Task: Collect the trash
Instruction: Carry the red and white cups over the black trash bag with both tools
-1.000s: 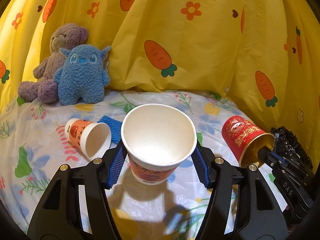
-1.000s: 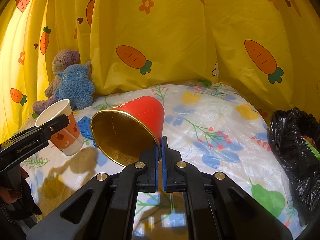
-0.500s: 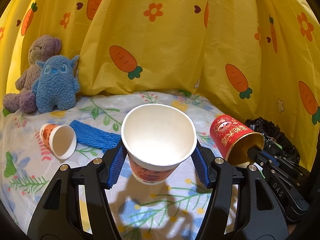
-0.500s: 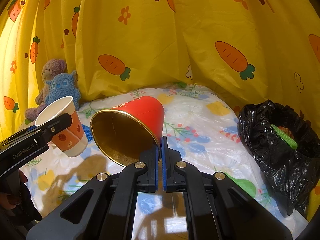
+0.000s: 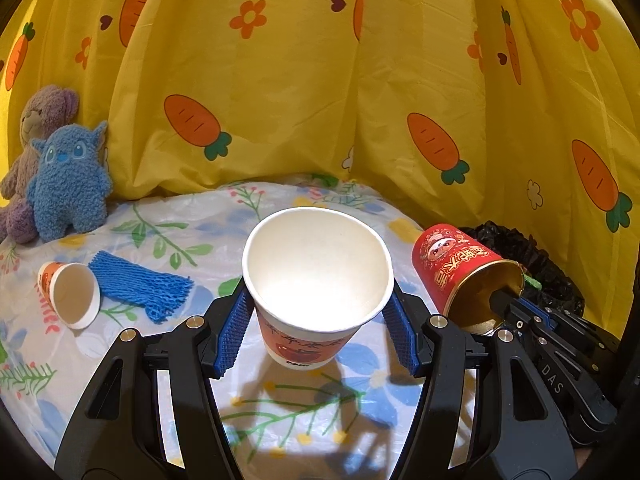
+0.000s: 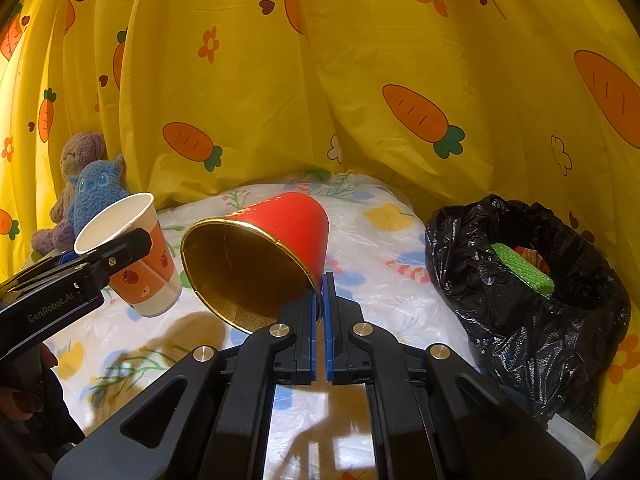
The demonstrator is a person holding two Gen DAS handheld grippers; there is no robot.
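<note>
Trash bag (image 6: pixel 520 300) at right already has green piece. We clamp white cup (image 5: pixel 316 272) in left gripper (image 5: pixel 316 320), red cup (image 6: pixel 260 256) rim in right gripper (image 6: pixel 319 304). Small cup (image 5: pixel 70 294), blue net (image 5: pixel 140 284) left on table.

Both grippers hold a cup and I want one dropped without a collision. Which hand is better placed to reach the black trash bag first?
Right. The right gripper, pinching the red cup by its rim, is beside the black trash bag; the left gripper with the paper cup is farther away.
</note>
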